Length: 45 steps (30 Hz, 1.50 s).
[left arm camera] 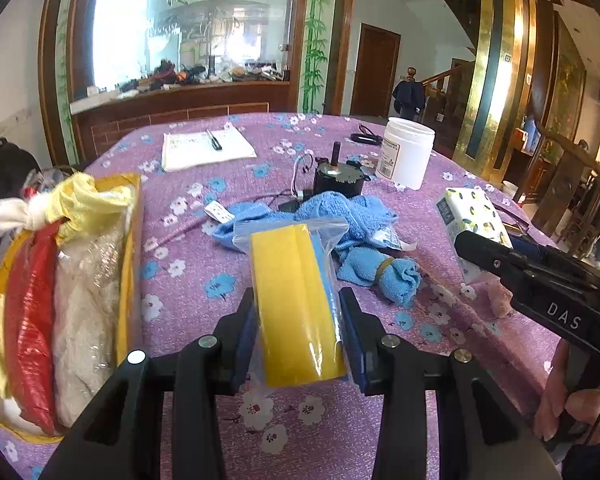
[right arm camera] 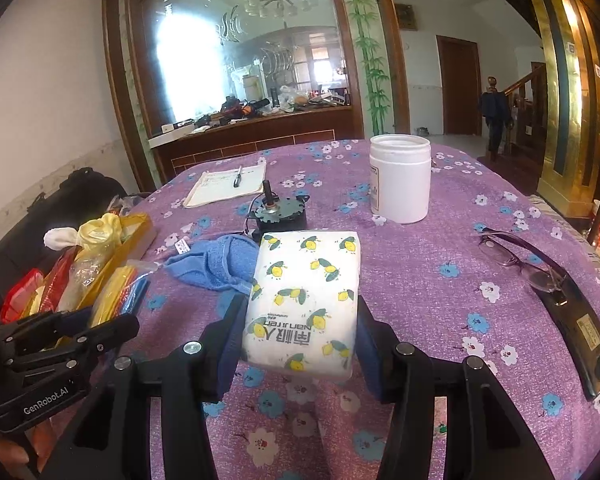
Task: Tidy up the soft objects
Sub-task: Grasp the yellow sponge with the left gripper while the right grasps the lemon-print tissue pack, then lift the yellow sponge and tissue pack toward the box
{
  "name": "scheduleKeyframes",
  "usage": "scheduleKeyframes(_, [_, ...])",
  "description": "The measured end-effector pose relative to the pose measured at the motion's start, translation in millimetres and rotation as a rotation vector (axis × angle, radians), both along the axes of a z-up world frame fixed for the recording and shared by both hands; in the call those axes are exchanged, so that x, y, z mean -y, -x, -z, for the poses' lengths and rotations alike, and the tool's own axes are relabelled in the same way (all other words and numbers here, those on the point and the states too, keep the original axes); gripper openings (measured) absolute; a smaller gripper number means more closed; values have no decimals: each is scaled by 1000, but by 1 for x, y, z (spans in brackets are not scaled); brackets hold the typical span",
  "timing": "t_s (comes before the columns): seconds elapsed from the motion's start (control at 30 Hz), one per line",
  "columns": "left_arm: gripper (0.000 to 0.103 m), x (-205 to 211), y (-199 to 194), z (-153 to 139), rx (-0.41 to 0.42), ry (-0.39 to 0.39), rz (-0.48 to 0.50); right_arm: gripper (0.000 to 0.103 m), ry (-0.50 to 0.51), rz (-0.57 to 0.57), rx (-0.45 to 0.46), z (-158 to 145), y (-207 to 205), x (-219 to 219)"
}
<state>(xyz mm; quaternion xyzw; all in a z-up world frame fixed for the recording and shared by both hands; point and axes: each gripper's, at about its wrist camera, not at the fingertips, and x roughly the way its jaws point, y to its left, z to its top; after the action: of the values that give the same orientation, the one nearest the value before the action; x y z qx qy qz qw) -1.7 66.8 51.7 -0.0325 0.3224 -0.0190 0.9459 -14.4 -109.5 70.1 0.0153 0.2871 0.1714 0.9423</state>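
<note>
My left gripper (left arm camera: 300, 320) is shut on a clear zip bag with yellow and blue sponges (left arm camera: 296, 304), held above the purple flowered tablecloth. My right gripper (right arm camera: 300, 332) is shut on a white tissue pack with lemon print (right arm camera: 304, 300); the pack also shows in the left wrist view (left arm camera: 474, 220). A blue towel (left arm camera: 352, 236) lies crumpled on the cloth beyond the sponge bag, and shows in the right wrist view (right arm camera: 216, 260). A yellow box (left arm camera: 130, 264) at the left holds red, yellow and white soft bags.
A black motor with wires (left arm camera: 338, 178) sits behind the towel. A white plastic jar (right arm camera: 400, 178) stands further back. A notepad with a pen (left arm camera: 204, 148) lies at the far side. Glasses (right arm camera: 516, 256) on a dark case (right arm camera: 580, 320) lie at the right edge.
</note>
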Motion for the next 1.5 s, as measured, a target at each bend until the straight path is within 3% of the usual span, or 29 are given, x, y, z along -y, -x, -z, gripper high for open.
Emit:
scheduleKeyframes(0.33, [39, 4, 18, -14, 55, -65, -19, 55, 2, -15, 0, -3, 8, -5])
scheduleKeyframes(0.93, [39, -22, 34, -28, 92, -39, -71, 55, 11, -105, -38, -6, 25, -44])
scheduleKeyframes(1.27, [39, -62, 42, -39, 119, 1, -143, 55, 4, -208, -60, -15, 26, -86])
scheduleKeyframes(1.5, [39, -119, 51, -46, 127, 26, -255, 55, -19, -320, -106, -24, 24, -130])
